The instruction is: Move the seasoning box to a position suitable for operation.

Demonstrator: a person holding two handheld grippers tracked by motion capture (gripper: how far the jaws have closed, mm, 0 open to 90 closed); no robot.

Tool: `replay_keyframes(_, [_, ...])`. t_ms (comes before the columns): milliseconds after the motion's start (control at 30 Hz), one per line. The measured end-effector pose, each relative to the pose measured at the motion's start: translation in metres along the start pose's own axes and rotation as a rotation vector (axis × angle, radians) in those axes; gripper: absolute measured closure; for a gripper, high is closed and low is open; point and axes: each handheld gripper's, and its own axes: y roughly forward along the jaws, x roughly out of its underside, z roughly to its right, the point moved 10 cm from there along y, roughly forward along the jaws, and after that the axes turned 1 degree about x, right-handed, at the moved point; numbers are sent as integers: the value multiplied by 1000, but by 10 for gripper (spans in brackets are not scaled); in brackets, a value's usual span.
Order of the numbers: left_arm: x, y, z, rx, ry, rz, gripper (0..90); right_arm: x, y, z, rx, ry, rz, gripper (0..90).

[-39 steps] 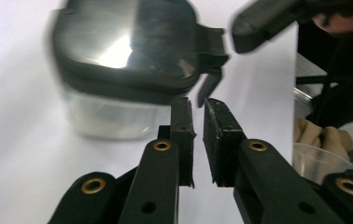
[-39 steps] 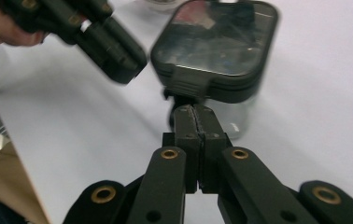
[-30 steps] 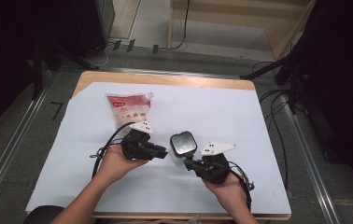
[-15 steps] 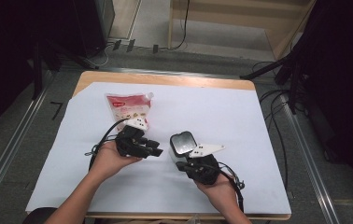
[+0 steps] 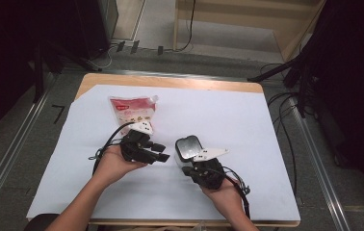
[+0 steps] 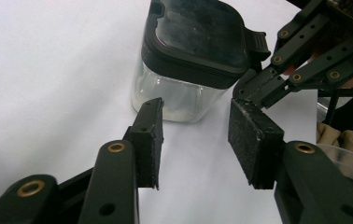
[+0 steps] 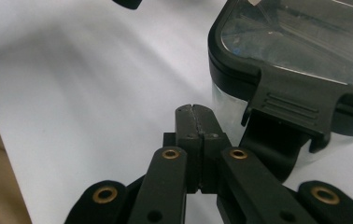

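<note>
White paper sheet covers the wooden table, dark floor and trailing cables beyond it. Near the middle stands the container, a clear square jar with a black snap lid; from my left gripper view its lid sits fully on and the latch tab sticks out toward my other hand. I judge the work in hand to be getting that lid open. My right gripper rests just beside the jar, jaws pressed together with nothing between them; in the right gripper view the shut tips sit right below the latch tab, close to it, though I cannot tell whether they touch. Closed tips make a narrow point, which suits nudging or prying under a tab better than a spread pair would. My left gripper points at the jar's side from the left, jaws spread and having just been opening, nothing between the pads; the jar wall stands just ahead of them. I read that as readying to brace the body so it does not slide on the paper. Red-and-white pouch lies flat farther back, apart from both hands, likely waiting its turn.
</note>
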Motion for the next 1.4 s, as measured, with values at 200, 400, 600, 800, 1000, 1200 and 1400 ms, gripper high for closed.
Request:
replay_keyframes(200, [0, 2, -1, -5, 7, 3, 500, 2, -1, 2, 17, 3, -9, 900])
replay_keyframes(400, [0, 3, -2, -12, 17, 1, 481, 2, -7, 11, 22, 32, 3, 900])
replay_keyframes(600, [-1, 5, -4, -9, 18, 7, 478, 3, -11, 17, 27, 42, 4, 900])
replay_keyframes(800, [-1, 7, -3, -12, 37, -13, 476, 8, -18, 26, 42, 70, -7, 900])
replay_keyframes(1000, [-2, 10, -3, -8, 42, -13, 469, 10, -28, 39, 59, 107, 7, 900])
replay_keyframes(1200, [-2, 13, -3, 1, 40, -19, 465, 13, -33, 52, 63, 123, -5, 900])
replay_keyframes(1400, [-3, 17, -4, 2, 50, -23, 419, 15, -37, 65, 75, 140, -13, 900])
